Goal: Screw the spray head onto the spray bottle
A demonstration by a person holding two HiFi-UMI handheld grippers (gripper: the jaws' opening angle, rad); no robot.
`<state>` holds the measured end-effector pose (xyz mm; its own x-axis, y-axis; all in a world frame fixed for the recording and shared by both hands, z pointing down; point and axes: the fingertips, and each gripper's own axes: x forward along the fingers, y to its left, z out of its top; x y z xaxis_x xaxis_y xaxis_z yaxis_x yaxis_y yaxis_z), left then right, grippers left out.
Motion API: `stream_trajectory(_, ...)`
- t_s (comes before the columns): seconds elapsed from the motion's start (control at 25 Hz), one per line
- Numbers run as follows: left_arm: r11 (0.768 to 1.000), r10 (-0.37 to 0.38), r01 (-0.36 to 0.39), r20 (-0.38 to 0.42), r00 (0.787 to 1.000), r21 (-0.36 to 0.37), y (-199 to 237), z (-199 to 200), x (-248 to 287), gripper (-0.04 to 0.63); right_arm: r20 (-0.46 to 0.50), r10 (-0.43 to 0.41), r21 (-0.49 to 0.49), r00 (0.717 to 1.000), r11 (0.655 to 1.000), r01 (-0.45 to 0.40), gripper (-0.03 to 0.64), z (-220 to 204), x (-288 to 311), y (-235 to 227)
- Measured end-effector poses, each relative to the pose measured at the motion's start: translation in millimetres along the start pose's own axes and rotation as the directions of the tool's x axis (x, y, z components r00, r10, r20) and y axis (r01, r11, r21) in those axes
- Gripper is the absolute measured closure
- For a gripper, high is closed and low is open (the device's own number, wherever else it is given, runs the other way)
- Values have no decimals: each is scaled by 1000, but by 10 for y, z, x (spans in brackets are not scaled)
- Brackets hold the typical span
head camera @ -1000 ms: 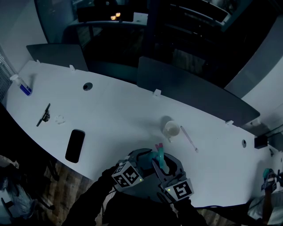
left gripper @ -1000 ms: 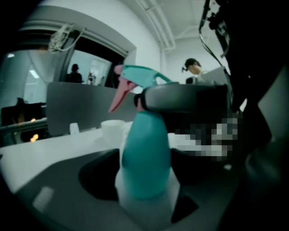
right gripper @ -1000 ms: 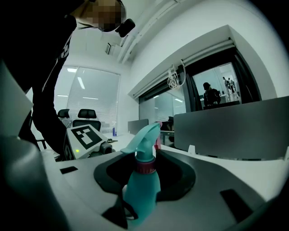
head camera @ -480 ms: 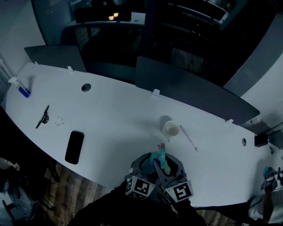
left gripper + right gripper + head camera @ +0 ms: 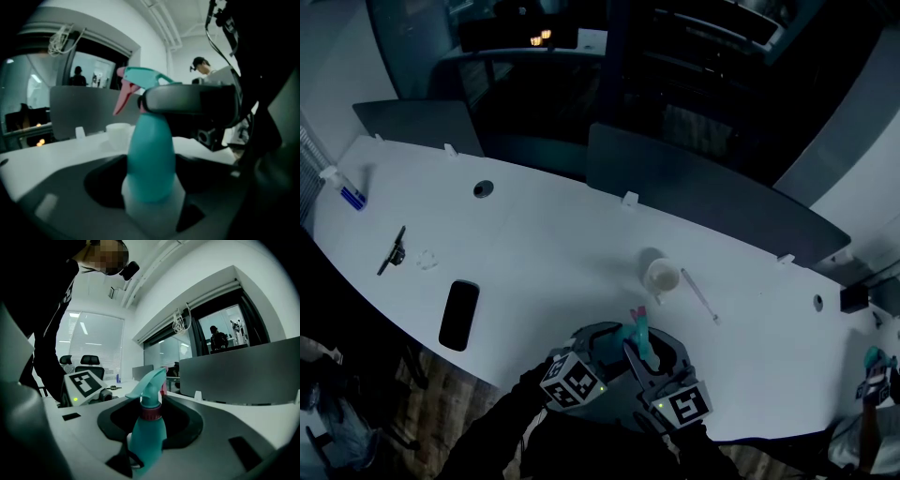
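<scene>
Showing only in right gripper view: pink collar [image 5: 151,412] of bottle [image 5: 147,439]

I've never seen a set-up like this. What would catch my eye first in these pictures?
The teal spray bottle with its pink trigger, upright by the near edge of the long white table, stands out first. The right gripper is clamped on it, and the jaws of the left gripper have just been closing round its lower body. Behind it stands a white cup, and a black phone lies to the left.
</scene>
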<state>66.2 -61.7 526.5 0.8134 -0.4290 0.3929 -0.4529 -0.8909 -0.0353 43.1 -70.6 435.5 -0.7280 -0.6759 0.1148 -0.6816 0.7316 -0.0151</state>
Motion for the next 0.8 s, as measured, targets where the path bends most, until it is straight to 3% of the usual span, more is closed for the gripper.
stream_trajectory(0.08, 985, 164, -162, 25, 986, -64, 19, 3, -14, 265, 2, -24, -4, 1000, 1000, 24, 483, 0, 3, 1)
stream_trajectory(0.16, 938, 328, -322, 23, 945, -131, 37, 17, -31, 264, 2, -34, -7, 999, 999, 34, 483, 2, 10, 7)
stream_trajectory(0.24, 906, 400, -396, 1, 916, -150, 41, 16, -25, 262, 2, -34, -9, 999, 999, 34, 483, 2, 13, 5)
stream_trajectory(0.32, 928, 354, -352, -9, 935, -122, 44, -4, -24, 258, -1, -30, -6, 1000, 1000, 30, 483, -7, 9, 3)
stream_trajectory(0.48, 995, 102, -102, -41, 994, 14, 67, -25, -40, 204, -22, 11, -18, 1000, 1000, -11, 483, -15, 38, 51)
stream_trajectory(0.56, 996, -16, 21, -64, 998, 81, 25, 0, -8, 212, -29, 25, -18, 999, 1000, -26, 483, -10, 53, 59)
stream_trajectory(0.6, 993, -47, 54, -72, 996, 101, 0, 12, 6, 248, -36, 22, -22, 999, 1000, -23, 483, -11, 51, 53)
stream_trajectory(0.68, 993, -28, 36, -77, 997, 112, -25, 27, 22, 255, -54, 0, -49, 999, 999, -2, 483, -14, 35, 36)
stream_trajectory(0.8, 990, 136, -134, -48, 989, 51, -3, 42, 16, 256, -70, -49, -81, 996, 996, 43, 483, -16, 30, 32)
